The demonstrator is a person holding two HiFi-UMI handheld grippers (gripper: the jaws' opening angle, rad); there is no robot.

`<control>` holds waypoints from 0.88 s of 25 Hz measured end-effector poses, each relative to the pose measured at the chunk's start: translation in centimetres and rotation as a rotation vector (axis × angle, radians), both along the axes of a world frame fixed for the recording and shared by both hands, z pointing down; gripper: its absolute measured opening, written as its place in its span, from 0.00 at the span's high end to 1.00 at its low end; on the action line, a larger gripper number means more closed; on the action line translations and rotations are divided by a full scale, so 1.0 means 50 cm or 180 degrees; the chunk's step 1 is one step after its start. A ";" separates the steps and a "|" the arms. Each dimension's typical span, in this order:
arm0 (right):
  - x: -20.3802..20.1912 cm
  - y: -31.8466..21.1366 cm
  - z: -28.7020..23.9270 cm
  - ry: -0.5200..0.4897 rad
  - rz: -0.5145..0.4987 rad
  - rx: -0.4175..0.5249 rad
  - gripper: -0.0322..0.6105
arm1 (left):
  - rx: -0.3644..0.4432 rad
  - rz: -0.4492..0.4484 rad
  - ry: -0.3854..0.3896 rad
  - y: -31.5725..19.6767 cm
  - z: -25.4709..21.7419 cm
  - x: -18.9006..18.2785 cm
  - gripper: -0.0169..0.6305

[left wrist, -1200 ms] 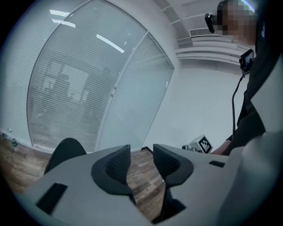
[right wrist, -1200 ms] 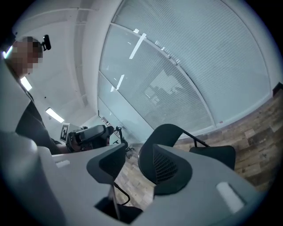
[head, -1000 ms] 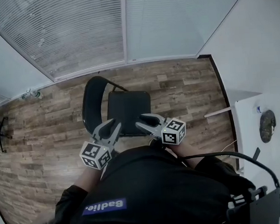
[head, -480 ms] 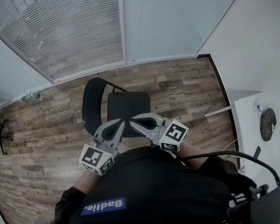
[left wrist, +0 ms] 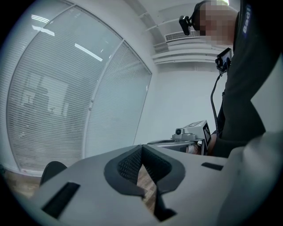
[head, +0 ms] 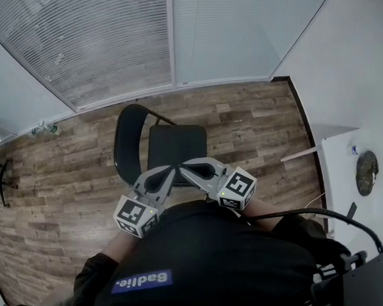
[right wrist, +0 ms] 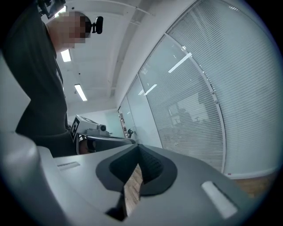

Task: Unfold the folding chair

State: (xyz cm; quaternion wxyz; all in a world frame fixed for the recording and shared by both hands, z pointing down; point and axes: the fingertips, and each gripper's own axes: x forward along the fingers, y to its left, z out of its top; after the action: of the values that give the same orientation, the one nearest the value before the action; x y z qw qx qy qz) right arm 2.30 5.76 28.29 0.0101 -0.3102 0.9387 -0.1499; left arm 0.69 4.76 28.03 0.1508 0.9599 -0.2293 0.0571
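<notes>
While both grippers are hanging close in front of the person's chest, the left gripper [head: 172, 175] and right gripper [head: 189, 171] are angling in toward each other, tips close together (can't tell if they're touching). Each one is sitting fully closed on nothing, with only floor planks peeking through the gap behind the pads.

The folding chair [head: 175, 150] is standing just past the tips, already opened out, with the seat flat and the backrest off on the left gripper's side.

Room-wise, the wood floor [head: 255, 127] is lying open on either side of the chair. The blind-covered glass wall [head: 104, 50] is running well beyond it, and a white table [head: 337, 154] is sitting out past the right gripper.

Only the head view is giving the chair and floor layout. The left gripper view is instead catching the other gripper's marker cube [left wrist: 205, 131] straight across, and the right gripper view is doing the same [right wrist: 75, 127], plus picking up ceiling lights [right wrist: 80, 92].
</notes>
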 end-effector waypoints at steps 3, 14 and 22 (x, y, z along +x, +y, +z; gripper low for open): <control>-0.009 0.006 0.006 0.0043 -0.0054 0.0014 0.95 | 0.0005 0.0013 -0.0007 0.004 0.001 0.001 0.97; -0.001 0.017 0.013 0.0030 -0.0063 0.0000 0.95 | 0.0000 -0.0026 -0.0062 0.021 0.009 0.004 0.97; -0.002 0.017 0.018 0.0004 -0.0057 -0.0054 0.95 | 0.0008 -0.0040 -0.0055 0.023 0.008 0.002 0.97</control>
State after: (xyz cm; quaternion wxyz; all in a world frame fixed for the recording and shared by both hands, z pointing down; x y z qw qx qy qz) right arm 2.20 6.61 29.19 0.0056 -0.3020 0.9401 -0.1578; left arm 0.78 5.92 28.42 0.1480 0.9581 -0.2367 0.0641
